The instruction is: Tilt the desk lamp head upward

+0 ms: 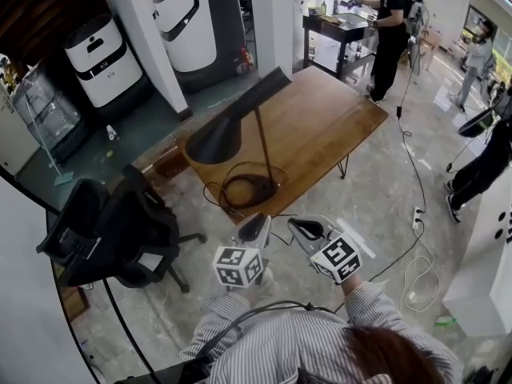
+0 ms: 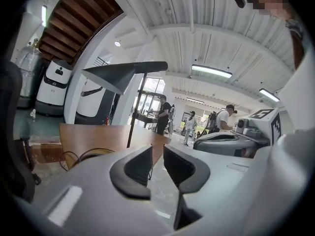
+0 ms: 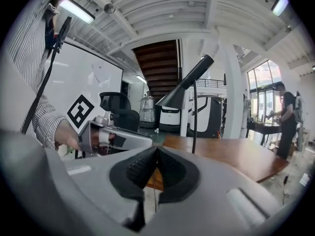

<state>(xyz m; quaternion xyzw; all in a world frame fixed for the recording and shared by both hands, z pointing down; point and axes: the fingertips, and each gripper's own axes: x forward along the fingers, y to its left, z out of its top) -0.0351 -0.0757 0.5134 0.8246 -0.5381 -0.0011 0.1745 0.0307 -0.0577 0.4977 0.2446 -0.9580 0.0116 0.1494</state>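
Note:
A black desk lamp stands on the near end of the wooden table (image 1: 320, 126). Its cone-shaped head (image 1: 232, 122) slopes down to the left from a thin upright stem (image 1: 264, 146), and its round base (image 1: 252, 189) sits among loops of cable. In the left gripper view the lamp head (image 2: 120, 75) shows above the table (image 2: 98, 136); in the right gripper view the lamp head (image 3: 184, 90) is seen from the other side. Both grippers hover in front of the table's near edge, apart from the lamp. My left gripper (image 1: 254, 229) (image 2: 156, 165) stands open with nothing between its jaws. My right gripper (image 1: 308, 230) (image 3: 156, 168) is shut and empty.
A black office chair (image 1: 120, 230) stands left of me. White machines (image 1: 104, 58) line the back wall beside a white pillar (image 1: 144, 30). People stand at a dark bench (image 1: 336, 30) at the back right. A cable and power strip (image 1: 416, 214) lie on the floor to the right.

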